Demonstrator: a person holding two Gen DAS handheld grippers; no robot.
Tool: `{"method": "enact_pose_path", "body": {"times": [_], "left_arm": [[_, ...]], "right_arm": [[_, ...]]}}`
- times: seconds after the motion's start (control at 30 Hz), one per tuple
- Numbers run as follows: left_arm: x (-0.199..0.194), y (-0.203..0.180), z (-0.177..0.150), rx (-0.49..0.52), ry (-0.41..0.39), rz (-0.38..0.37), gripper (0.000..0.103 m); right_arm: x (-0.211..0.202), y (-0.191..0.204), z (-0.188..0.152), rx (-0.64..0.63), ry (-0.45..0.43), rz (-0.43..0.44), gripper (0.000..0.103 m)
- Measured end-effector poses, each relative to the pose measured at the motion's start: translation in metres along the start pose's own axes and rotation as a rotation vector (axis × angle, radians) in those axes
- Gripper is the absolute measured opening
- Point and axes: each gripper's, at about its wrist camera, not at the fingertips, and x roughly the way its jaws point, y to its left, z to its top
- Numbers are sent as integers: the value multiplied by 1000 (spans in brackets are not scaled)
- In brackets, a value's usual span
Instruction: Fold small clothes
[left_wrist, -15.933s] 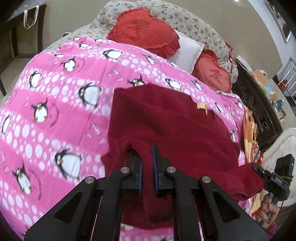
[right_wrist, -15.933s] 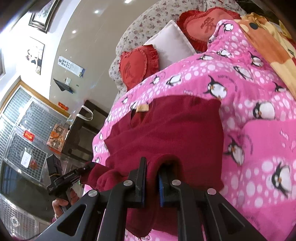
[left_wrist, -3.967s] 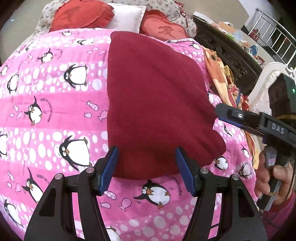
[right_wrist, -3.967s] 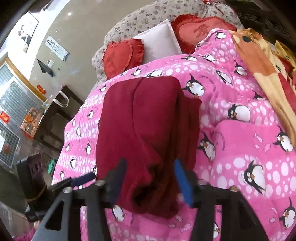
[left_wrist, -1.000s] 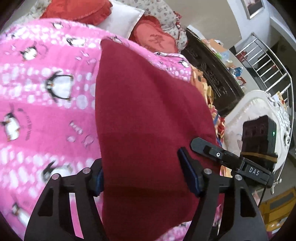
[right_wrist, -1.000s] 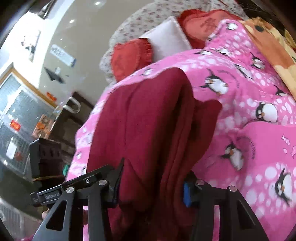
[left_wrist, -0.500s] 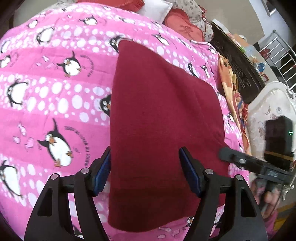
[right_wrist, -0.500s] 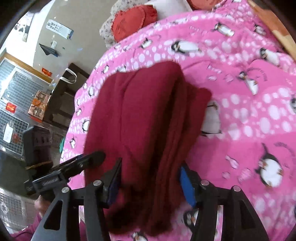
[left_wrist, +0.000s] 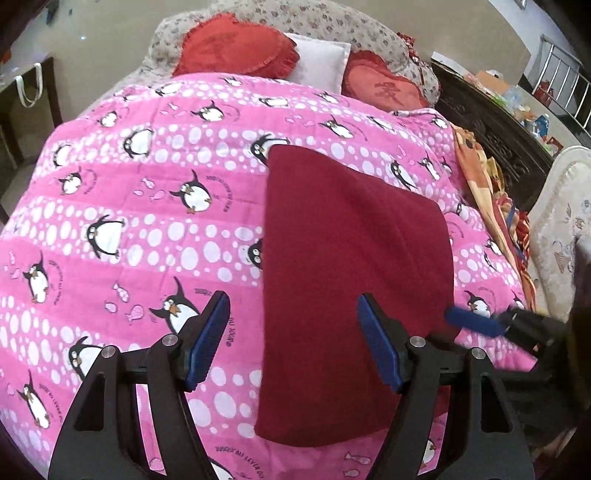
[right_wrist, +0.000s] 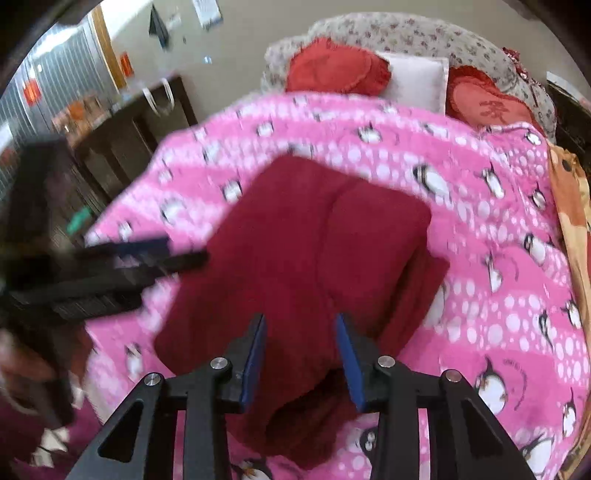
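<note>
A dark red garment (left_wrist: 351, 280) lies folded into a long rectangle on the pink penguin blanket (left_wrist: 147, 206). My left gripper (left_wrist: 293, 345) is open and empty, hovering above the garment's near left part. My right gripper (right_wrist: 300, 352) is open and empty above the garment's near end (right_wrist: 295, 280); this view is blurred. The right gripper's blue fingertip shows at the right of the left wrist view (left_wrist: 469, 321). The left gripper shows blurred at the left of the right wrist view (right_wrist: 140, 254).
Two red heart cushions (left_wrist: 236, 51) and a white pillow (left_wrist: 317, 55) lie at the bed's head. An orange blanket (left_wrist: 480, 173) and a dark wooden bed frame (left_wrist: 495, 125) run along the right. A dark cabinet (right_wrist: 133, 136) stands at the left.
Both grippers have pulled back and risen from the garment, which now lies flat. The right gripper's jaws have narrowed a little but stay open.
</note>
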Motion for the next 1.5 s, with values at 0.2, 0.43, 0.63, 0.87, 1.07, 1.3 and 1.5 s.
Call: {"method": "enact_pose_path", "body": {"times": [0.2, 0.43, 0.63, 0.87, 1.07, 1.3, 1.5], "left_arm": [[-5, -4, -2, 1, -20, 35, 71], [-18, -7, -2, -6, -67, 57, 71], [-26, -17, -4, 19, -79, 58, 71], [-35, -22, -8, 41, -92, 63, 71], [-38, -21, -11, 39, -85, 63, 71], [-40, -24, -14, 54, -95, 92, 71], [-40, -26, -16, 71, -98, 92, 71]], "right_arm": [[-4, -7, -12, 3, -12, -26, 37], [-29, -20, -13, 155, -68, 63, 37], [-51, -17, -13, 190, -138, 41, 52], [-57, -16, -14, 217, -148, 25, 52], [-55, -14, -17, 227, -135, 24, 52], [-53, -11, -16, 223, -126, 22, 52], [-52, -11, -17, 228, -119, 24, 52]]}}
